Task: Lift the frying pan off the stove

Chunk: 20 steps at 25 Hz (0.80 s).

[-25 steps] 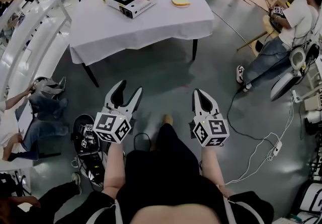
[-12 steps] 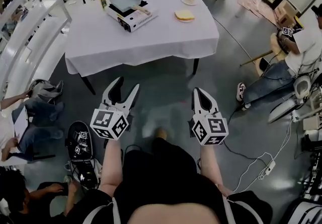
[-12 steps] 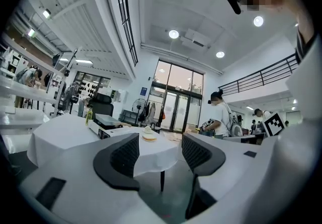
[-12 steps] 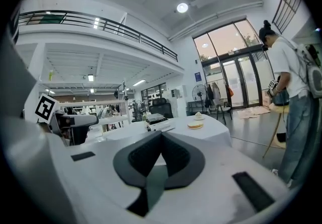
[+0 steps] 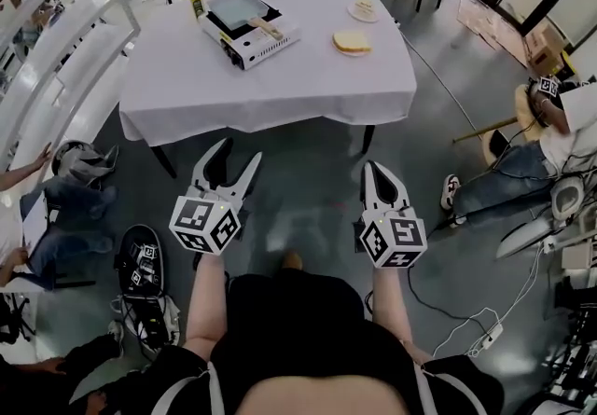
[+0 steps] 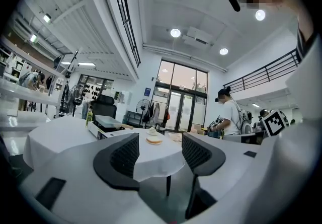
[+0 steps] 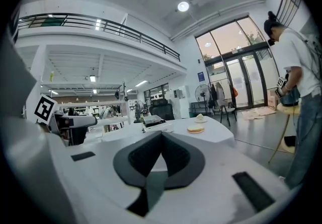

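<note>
Left hand-held gripper (image 5: 234,155) and right hand-held gripper (image 5: 374,169), nearer the table (image 5: 187,77).

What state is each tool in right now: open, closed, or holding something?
Left tool: open, nothing between its jaws.
Right tool: closed, holding nothing.

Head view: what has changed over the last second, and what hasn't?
The person has walked toward the white table; it and the stove with the frying pan now sit nearer the grippers. Nothing was grasped or released. The left gripper stays open, the right gripper shut, both empty.
</note>
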Motion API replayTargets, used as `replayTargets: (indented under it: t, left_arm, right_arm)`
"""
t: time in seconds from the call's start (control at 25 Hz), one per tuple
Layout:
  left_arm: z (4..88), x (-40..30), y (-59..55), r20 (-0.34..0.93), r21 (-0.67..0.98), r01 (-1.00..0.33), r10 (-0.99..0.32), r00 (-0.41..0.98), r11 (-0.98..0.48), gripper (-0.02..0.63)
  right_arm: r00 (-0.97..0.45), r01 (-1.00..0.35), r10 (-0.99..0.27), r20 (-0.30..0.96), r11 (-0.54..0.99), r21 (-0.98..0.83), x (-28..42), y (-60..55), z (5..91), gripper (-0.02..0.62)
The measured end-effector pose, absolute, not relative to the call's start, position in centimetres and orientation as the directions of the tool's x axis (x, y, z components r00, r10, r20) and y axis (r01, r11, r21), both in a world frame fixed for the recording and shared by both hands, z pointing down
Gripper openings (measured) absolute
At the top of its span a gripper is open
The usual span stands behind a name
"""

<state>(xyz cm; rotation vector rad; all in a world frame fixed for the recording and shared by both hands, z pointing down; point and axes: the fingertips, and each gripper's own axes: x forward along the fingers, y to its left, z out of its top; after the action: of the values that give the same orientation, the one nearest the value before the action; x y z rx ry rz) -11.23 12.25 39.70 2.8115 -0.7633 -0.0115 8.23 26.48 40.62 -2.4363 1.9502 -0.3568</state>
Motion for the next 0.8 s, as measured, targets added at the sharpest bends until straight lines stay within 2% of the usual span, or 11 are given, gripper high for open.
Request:
replayTargets:
  t: [0.8]
  left_arm:
    - [42.3, -9.4, 11.8, 0.102, 0.219, -0.524, -0.514, 0.851, -0.823, 0.272]
  right_arm:
    - [0.161, -0.963, -0.966, 0.201, -0.198, -0.183, 9.8, 24.5, 43.2, 0.006]
